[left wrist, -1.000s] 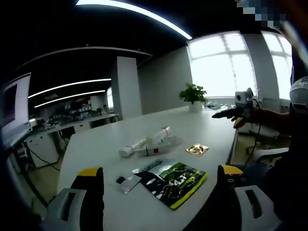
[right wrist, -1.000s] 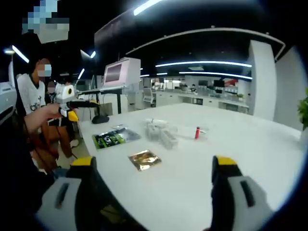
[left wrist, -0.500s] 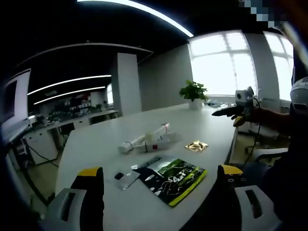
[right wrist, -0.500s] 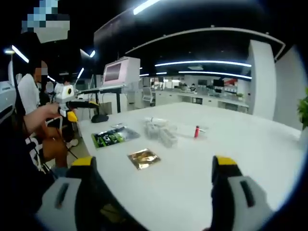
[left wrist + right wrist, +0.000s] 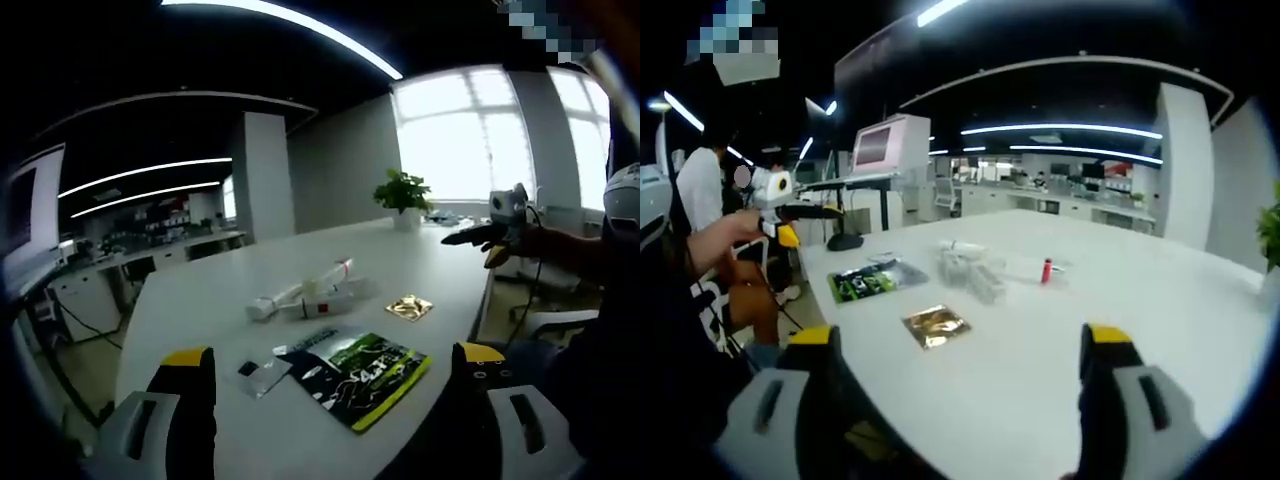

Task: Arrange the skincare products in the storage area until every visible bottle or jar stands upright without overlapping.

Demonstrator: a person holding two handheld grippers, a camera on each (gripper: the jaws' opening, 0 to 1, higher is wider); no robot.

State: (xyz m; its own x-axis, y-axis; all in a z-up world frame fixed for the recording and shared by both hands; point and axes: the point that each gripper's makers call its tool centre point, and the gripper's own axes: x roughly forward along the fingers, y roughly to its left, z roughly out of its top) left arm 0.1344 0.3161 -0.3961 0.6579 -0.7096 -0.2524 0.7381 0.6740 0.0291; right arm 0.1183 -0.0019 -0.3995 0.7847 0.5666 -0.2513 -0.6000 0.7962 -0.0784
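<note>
Several white skincare tubes and bottles (image 5: 310, 295) lie flat in a cluster on the white table (image 5: 220, 290); the same cluster (image 5: 970, 272) appears mid-table in the right gripper view, with a small red item (image 5: 1046, 270) beside it. A green-and-black packet (image 5: 362, 375) and a gold sachet (image 5: 409, 308) lie nearer the table edge. My left gripper (image 5: 330, 400) is open, held above the near edge with nothing between its jaws. My right gripper (image 5: 955, 395) is open too, well short of the products. Each gripper shows in the other view, held in a hand (image 5: 490, 235) (image 5: 790, 212).
A small clear sachet (image 5: 262, 372) lies beside the green packet (image 5: 868, 284); the gold sachet (image 5: 936, 326) sits close to my right gripper. A potted plant (image 5: 402, 200) stands at the table's far end. Desks and a monitor (image 5: 880, 150) stand behind. A person (image 5: 700, 210) stands beside the table.
Both views have shifted only slightly; the things on the table lie as before and both grippers stay open.
</note>
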